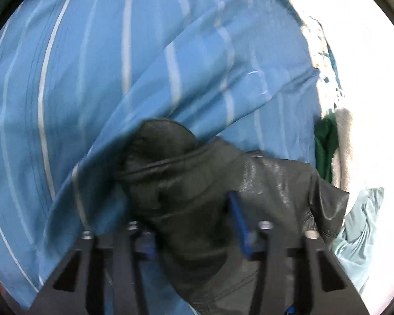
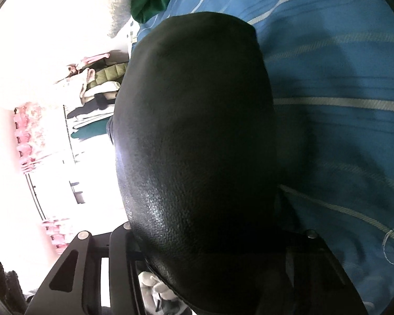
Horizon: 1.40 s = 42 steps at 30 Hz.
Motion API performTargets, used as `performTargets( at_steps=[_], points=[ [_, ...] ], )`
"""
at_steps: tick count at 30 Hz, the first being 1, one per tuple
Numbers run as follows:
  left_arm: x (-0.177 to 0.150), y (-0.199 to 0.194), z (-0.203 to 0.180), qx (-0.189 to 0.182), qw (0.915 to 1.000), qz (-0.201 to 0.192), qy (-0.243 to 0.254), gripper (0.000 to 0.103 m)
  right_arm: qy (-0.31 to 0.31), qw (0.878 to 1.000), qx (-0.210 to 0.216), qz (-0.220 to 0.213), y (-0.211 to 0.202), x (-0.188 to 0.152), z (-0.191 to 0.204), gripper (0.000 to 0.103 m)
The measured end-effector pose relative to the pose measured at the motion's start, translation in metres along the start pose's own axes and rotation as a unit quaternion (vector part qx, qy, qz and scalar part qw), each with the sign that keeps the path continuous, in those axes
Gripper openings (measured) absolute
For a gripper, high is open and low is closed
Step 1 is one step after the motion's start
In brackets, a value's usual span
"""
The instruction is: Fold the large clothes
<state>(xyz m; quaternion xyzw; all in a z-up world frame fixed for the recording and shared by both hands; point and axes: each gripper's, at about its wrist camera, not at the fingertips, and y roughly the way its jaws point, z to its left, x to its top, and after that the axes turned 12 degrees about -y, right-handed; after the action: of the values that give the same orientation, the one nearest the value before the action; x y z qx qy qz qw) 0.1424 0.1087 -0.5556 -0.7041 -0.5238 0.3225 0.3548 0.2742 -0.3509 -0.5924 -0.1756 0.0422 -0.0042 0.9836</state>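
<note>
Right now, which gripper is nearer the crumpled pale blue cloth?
Left. The left gripper has the crumpled pale blue cloth just beside it, on its right; the right gripper has none in view.

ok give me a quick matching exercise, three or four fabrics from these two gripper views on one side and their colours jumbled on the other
Things:
1. leather jacket
2. striped bedsheet
3. garment next to the fleece at the bed's edge
4. crumpled cloth beyond the jacket collar

Colours:
A. pale blue
B. dark green
C. black
D. mid blue with light stripes

Pairs: 1-C, 2-D, 3-B, 4-A
</note>
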Motion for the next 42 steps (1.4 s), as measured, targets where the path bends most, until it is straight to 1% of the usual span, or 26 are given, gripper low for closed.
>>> performTargets(
  at_steps=[2, 4, 9, 11, 12, 13, 17, 18, 20, 21, 22, 23, 24, 27, 29, 30, 31, 33, 34, 36, 37, 38, 39, 41, 42],
  points=[
    [0.001, -0.01, -0.019, -0.006, 0.9995, -0.008, 0.029, 0.024, 0.004, 1.0, 0.012, -0.009, 0.0, 0.002, 0.004, 0.05],
    [0.002, -0.022, -0.035, -0.013, 0.9985, -0.011, 0.052, 0.021, -0.001, 1.0, 0.021, -0.02, 0.002, 0.006, 0.014, 0.049],
    [0.014, -0.05, -0.082, -0.044, 0.9946, -0.017, 0.092, 0.021, -0.008, 0.998, 0.05, -0.041, 0.001, 0.015, 0.046, 0.048],
    [0.019, -0.061, -0.103, -0.055, 0.9925, -0.015, 0.108, 0.021, -0.008, 0.997, 0.059, -0.051, 0.001, 0.025, 0.066, 0.048],
    [0.023, -0.065, -0.121, -0.066, 0.991, -0.014, 0.116, 0.021, -0.015, 0.996, 0.062, -0.057, -0.002, 0.035, 0.08, 0.048],
    [0.025, -0.069, -0.132, -0.071, 0.9898, -0.014, 0.123, 0.021, -0.018, 0.996, 0.062, -0.061, -0.005, 0.042, 0.088, 0.048],
    [0.037, -0.07, -0.203, -0.104, 0.9841, -0.009, 0.143, 0.021, -0.043, 0.994, 0.063, -0.079, -0.02, 0.094, 0.137, 0.048],
    [0.039, -0.067, -0.229, -0.114, 0.9817, -0.011, 0.152, 0.021, -0.052, 0.993, 0.063, -0.085, -0.025, 0.111, 0.149, 0.048],
    [0.042, -0.057, -0.265, -0.131, 0.9781, -0.01, 0.162, 0.021, -0.064, 0.991, 0.063, -0.097, -0.041, 0.142, 0.167, 0.048],
    [0.043, -0.049, -0.292, -0.14, 0.9755, -0.011, 0.17, 0.021, -0.07, 0.991, 0.061, -0.101, -0.047, 0.162, 0.176, 0.048],
    [0.044, -0.043, -0.308, -0.148, 0.9737, -0.01, 0.173, 0.021, -0.075, 0.99, 0.061, -0.104, -0.054, 0.183, 0.182, 0.048],
    [0.046, -0.032, -0.331, -0.156, 0.9717, -0.01, 0.177, 0.021, -0.081, 0.989, 0.059, -0.108, -0.06, 0.206, 0.188, 0.048],
    [0.047, -0.021, -0.357, -0.164, 0.9697, -0.011, 0.181, 0.021, -0.084, 0.989, 0.058, -0.108, -0.063, 0.223, 0.19, 0.048],
    [0.05, 0.009, -0.408, -0.175, 0.9658, -0.014, 0.191, 0.021, -0.082, 0.989, 0.048, -0.11, -0.071, 0.283, 0.188, 0.048],
    [0.051, 0.035, -0.433, -0.173, 0.9652, -0.013, 0.196, 0.021, -0.072, 0.991, 0.035, -0.108, -0.071, 0.321, 0.177, 0.048],
    [0.05, 0.045, -0.436, -0.171, 0.965, -0.01, 0.198, 0.021, -0.071, 0.992, 0.032, -0.099, -0.068, 0.333, 0.172, 0.048],
    [0.05, 0.059, -0.442, -0.159, 0.9659, -0.012, 0.204, 0.021, -0.059, 0.994, 0.029, -0.091, -0.065, 0.347, 0.16, 0.048],
    [0.051, 0.088, -0.447, -0.135, 0.968, -0.001, 0.212, 0.021, -0.041, 0.996, 0.012, -0.076, -0.058, 0.363, 0.138, 0.048],
    [0.051, 0.098, -0.444, -0.125, 0.9684, 0.002, 0.216, 0.021, -0.034, 0.997, 0.005, -0.073, -0.056, 0.366, 0.131, 0.048],
    [0.048, 0.111, -0.44, -0.111, 0.9662, 0.008, 0.233, 0.021, -0.032, 0.997, -0.006, -0.067, -0.052, 0.366, 0.125, 0.051],
    [0.047, 0.117, -0.442, -0.104, 0.9644, 0.008, 0.243, 0.022, -0.032, 0.997, -0.015, -0.061, -0.05, 0.365, 0.125, 0.055],
    [0.045, 0.116, -0.44, -0.099, 0.9631, 0.008, 0.25, 0.026, -0.03, 0.998, -0.022, -0.057, -0.065, 0.363, 0.124, 0.06],
    [0.043, 0.116, -0.439, -0.093, 0.9614, 0.007, 0.259, 0.026, -0.036, 0.997, -0.042, -0.049, -0.063, 0.362, 0.129, 0.062],
    [0.041, 0.115, -0.443, -0.08, 0.956, 0.01, 0.282, 0.027, -0.055, 0.992, -0.106, -0.042, -0.072, 0.357, 0.138, 0.076],
    [0.039, 0.114, -0.447, -0.069, 0.9513, 0.007, 0.3, 0.028, -0.064, 0.989, -0.128, -0.04, -0.073, 0.349, 0.143, 0.077]
  ],
)
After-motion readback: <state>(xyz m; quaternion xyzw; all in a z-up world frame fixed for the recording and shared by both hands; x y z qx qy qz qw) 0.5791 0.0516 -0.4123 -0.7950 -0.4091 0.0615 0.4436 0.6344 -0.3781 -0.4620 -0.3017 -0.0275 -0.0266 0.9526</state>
